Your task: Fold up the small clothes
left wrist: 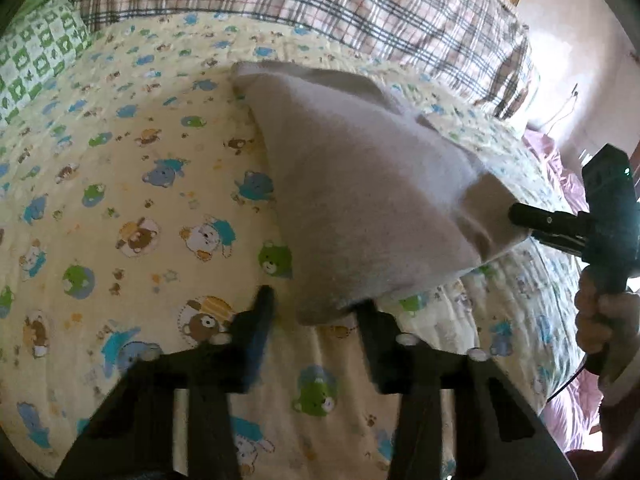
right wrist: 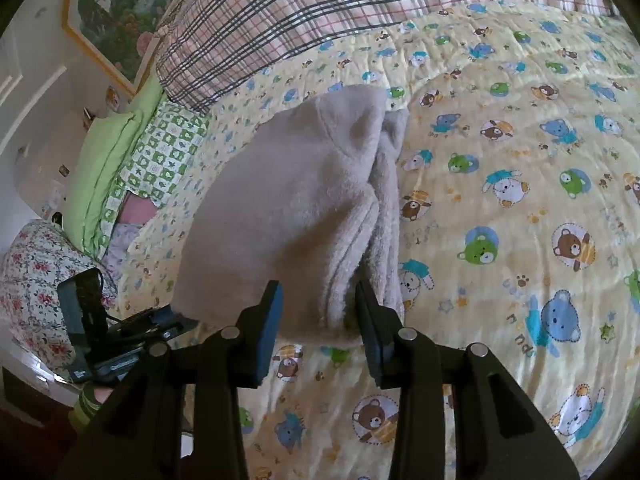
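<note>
Lying at the centre of both frames, the grey fleece garment (right wrist: 296, 216) rests folded on the yellow bear-print quilt (right wrist: 520, 240). The left gripper (left wrist: 316, 308) stands parted, released, at its near edge. The right gripper (right wrist: 318, 312) straddles the garment's hem; whether it pinches, I cannot tell.

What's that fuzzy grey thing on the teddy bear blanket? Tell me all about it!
The grey cloth is soft and fleecy, like a small piece of clothing folded into layers, with stacked edges showing along one side. It lies on the yellow teddy bear blanket, its near end lifted. The right claw has a corner between its fingers, and the left claw sits at another corner.
</note>
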The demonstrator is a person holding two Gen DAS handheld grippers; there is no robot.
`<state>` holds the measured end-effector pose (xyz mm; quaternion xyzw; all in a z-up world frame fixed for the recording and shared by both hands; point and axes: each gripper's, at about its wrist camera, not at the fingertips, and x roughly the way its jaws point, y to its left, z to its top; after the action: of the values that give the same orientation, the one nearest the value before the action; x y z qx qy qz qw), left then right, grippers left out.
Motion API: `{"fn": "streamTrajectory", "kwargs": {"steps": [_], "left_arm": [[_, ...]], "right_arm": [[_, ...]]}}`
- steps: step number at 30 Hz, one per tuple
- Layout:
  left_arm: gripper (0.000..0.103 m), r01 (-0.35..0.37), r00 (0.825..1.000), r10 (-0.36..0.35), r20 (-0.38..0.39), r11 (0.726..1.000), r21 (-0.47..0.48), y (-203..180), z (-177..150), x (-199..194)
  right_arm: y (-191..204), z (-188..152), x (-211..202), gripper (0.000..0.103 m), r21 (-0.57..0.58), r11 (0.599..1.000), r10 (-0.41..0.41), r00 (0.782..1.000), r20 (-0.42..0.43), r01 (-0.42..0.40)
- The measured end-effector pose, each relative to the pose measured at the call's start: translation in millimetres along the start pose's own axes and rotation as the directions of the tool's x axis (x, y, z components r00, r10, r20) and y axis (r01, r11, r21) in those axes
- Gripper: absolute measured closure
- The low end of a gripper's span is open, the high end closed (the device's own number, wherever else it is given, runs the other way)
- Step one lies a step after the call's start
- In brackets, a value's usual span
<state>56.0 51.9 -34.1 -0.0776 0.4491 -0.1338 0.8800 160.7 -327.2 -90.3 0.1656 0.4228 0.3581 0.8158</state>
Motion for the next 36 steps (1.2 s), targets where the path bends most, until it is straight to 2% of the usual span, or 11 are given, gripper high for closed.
{"fn": "streamTrajectory", "kwargs": {"steps": [2,6,8,11,13,15,19,22,24,28,36], "left_arm": [[0.080,-0.011,1.000,0.011,0.002,0.999,-0.041,5,0,4],[0.090,-0.007,0.998,0.014,0.066,0.995,-0.095,6,2,-12],[0.091,-0.022,0.996,0.030,0.080,0.996,-0.091,3,-2,-17],[0.093,-0.028,0.997,0.035,0.062,0.993,-0.115,5,-8,-13],[0.093,-0.041,0.999,0.044,0.023,0.989,-0.139,7,-13,-3],[0.093,-0.028,0.999,0.031,0.012,0.986,-0.162,12,-15,1],[0.093,-0.008,1.000,0.007,-0.010,0.989,-0.150,13,-13,-3],[0.092,0.033,0.998,-0.039,-0.040,0.989,-0.146,15,-12,-13],[0.092,0.068,0.997,-0.072,-0.024,0.989,-0.129,12,-11,-27],[0.088,0.128,0.992,-0.125,0.036,0.988,-0.088,4,9,-51],[0.086,0.171,0.980,-0.162,0.116,0.983,-0.064,-7,73,-16]], "right_arm": [[-1,3,3,0.094,0.016,1.000,0.002,1.000,-0.017,-0.002],[8,17,-29,0.096,0.017,0.995,0.096,0.992,0.087,-0.098],[9,21,-46,0.096,0.001,0.997,0.075,0.990,0.122,-0.076],[-4,12,-29,0.097,-0.012,0.999,-0.040,0.998,0.049,0.040],[-10,-3,-6,0.097,-0.048,0.989,-0.140,0.990,-0.015,0.139],[-15,-11,5,0.097,-0.066,0.982,-0.180,0.983,-0.024,0.178],[-20,-7,-1,0.097,-0.035,0.985,-0.172,0.985,-0.020,0.171],[-22,-6,-13,0.086,-0.010,0.985,-0.175,0.984,-0.029,0.175],[-23,-5,-24,0.080,0.013,0.984,-0.178,0.984,-0.013,0.178],[-11,11,-45,0.080,0.021,0.985,-0.173,0.982,0.076,0.171],[34,56,11,0.080,-0.061,0.993,-0.100,0.992,0.073,0.105]]}}
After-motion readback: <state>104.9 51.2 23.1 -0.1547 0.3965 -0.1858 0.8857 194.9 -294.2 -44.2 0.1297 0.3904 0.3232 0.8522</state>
